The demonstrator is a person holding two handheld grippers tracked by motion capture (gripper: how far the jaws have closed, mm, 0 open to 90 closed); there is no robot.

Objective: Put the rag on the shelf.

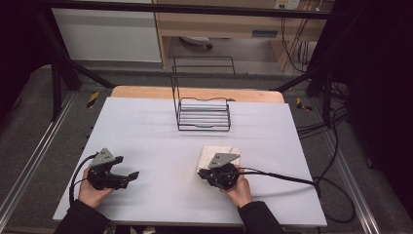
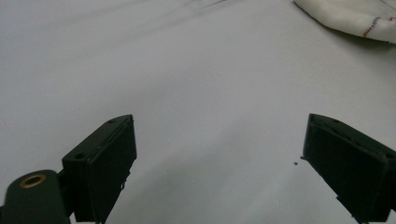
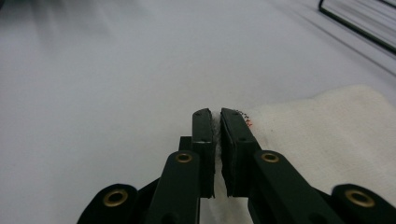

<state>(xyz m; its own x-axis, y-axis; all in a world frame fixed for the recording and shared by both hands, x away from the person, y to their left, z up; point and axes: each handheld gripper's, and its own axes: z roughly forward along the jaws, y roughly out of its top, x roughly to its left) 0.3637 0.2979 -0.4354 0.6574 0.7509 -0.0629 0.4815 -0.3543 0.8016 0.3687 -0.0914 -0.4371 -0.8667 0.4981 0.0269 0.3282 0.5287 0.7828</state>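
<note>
No readable text or labels

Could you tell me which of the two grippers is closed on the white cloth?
The right gripper: its jaws pinch the white cloth's edge, while the left gripper stands open over bare table.

High view overlooks table [image 1: 146,126]; tool views skim it (sharing cloth [image 2: 355,18]).

We see even overhead light on the pale table [image 1: 146,122], dark surroundings, soft shadows under the grippers, mild grain, blurred black jaws close-up, no glare
</note>
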